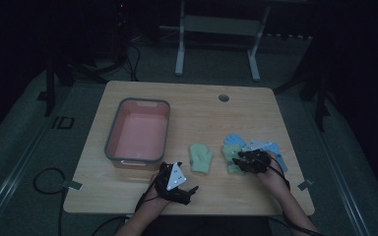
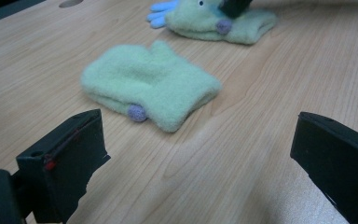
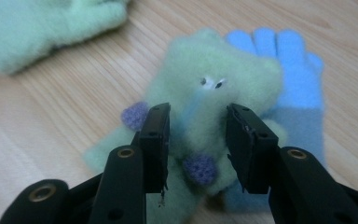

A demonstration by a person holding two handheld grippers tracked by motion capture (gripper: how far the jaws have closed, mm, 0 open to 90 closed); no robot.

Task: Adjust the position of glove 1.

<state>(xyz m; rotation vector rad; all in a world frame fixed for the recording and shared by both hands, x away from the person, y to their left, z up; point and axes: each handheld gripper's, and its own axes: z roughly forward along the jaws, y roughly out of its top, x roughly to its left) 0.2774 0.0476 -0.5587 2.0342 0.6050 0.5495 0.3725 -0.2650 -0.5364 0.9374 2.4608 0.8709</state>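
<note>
- Wooden counter, lit dimly, carrying everything; a round cable hole near its far edge.
- Pink tub with a grey rim at the left half of the counter, nothing seen inside.
- Pile of knitwear at the right: a blue glove underneath, a green fleece mitten with stitched eyes and purple pompoms lying across it, perhaps another pale piece behind, hard to tell in the dark high view.
- Lone green mitten flat on bare wood between tub and pile, well apart from both, one purple pompom at its cuff.
- Left gripper near the counter's front edge, just in front of the tub's corner; jaws spread wide, nothing between them, aimed at the lone mitten.
- Right gripper low over the pile; jaws parted around a fold of the eyed mitten, fleece between them, pads seemingly not pressing, though blur makes contact uncertain.
- Risks from here, as a judgement:
  - Closing on too shallow a pinch: soft fleece likely to slip out on the lift.
  - Closing too deep: blue glove underneath caught along with the mitten, both dragged up together.
  - Snagging a pompom instead of the body: mitten dangling and swinging, apt to drop short of the tub.
  - Left gripper sweeping toward the lone mitten: risk of pushing it along rather than gripping it.
</note>
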